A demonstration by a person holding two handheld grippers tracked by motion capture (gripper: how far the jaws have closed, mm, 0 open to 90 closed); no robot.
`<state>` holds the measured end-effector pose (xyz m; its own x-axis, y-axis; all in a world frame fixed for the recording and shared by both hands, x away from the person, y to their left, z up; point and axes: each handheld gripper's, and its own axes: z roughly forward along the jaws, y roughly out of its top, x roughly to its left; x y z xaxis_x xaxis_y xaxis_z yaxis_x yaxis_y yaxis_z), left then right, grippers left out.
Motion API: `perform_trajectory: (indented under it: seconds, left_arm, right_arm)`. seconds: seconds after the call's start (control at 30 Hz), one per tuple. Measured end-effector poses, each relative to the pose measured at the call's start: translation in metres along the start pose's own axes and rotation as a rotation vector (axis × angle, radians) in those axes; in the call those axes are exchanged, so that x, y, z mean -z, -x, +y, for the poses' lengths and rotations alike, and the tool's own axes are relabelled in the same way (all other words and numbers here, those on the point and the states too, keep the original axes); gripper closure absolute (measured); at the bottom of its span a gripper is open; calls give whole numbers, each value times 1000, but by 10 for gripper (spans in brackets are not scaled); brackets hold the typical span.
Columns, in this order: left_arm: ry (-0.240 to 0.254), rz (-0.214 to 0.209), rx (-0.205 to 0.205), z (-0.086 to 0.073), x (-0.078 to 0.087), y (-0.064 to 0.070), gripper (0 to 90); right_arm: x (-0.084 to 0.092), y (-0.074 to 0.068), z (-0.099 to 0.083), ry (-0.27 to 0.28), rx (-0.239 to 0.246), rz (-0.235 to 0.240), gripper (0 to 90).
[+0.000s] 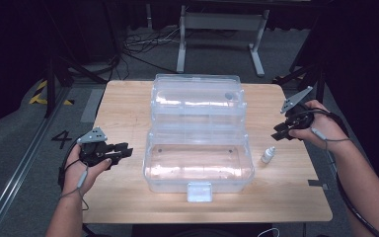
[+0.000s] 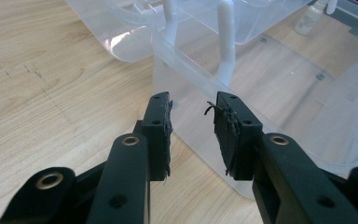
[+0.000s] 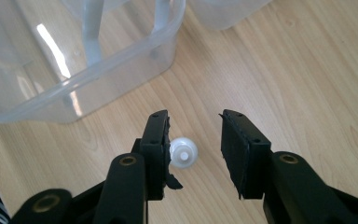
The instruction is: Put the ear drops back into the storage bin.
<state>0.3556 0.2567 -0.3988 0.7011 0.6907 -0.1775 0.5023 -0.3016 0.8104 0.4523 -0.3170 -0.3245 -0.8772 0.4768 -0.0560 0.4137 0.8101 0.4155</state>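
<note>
1. My left gripper (image 1: pixel 121 150) sits low at the table's left edge, held level in my left hand (image 1: pixel 81 168), jaws pointing right at the box (image 1: pixel 197 165). The jaws stand apart with nothing between them; in the left gripper view (image 2: pixel 192 133) they line up with the box's near corner, just short of its wall.
2. My right gripper (image 1: pixel 282 131) hangs above the table's right side in my right hand (image 1: pixel 321 128), tilted down and left. Its jaws are apart and bare too.
3. The bottle (image 1: pixel 268 155) stands upright on the table just right of the box, below and left of my right gripper. In the right gripper view I look down on its round white cap (image 3: pixel 183 153), which shows in the gap close against 1 jaw; whether they touch, I cannot tell.
4. The box fills the table's middle, its lid (image 1: pixel 197 96) thrown open to the far side. A pale latch (image 1: pixel 199 191) sits at its front. The box wall stands close on the bottle's left.
5. The box is clear, glossy plastic with rounded corners and white hinge arms (image 2: pixel 225 42). The table (image 1: pixel 123 113) is light wood with a fine grain. My jaws are black, with ragged, worn pads (image 2: pixel 226 135). The bottle is small, pale and translucent.
</note>
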Motion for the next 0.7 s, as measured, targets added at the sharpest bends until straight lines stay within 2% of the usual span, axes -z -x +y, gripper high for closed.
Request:
perform_trajectory:
  seconds: [0.43, 0.7]
  left_arm:
    - [-5, 7, 5, -2, 3, 1, 663]
    - [-5, 14, 16, -5, 4, 0, 664]
  right_arm:
    - [-16, -1, 4, -110, 32, 27, 596]
    - [-28, 0, 1, -154, 36, 37, 598]
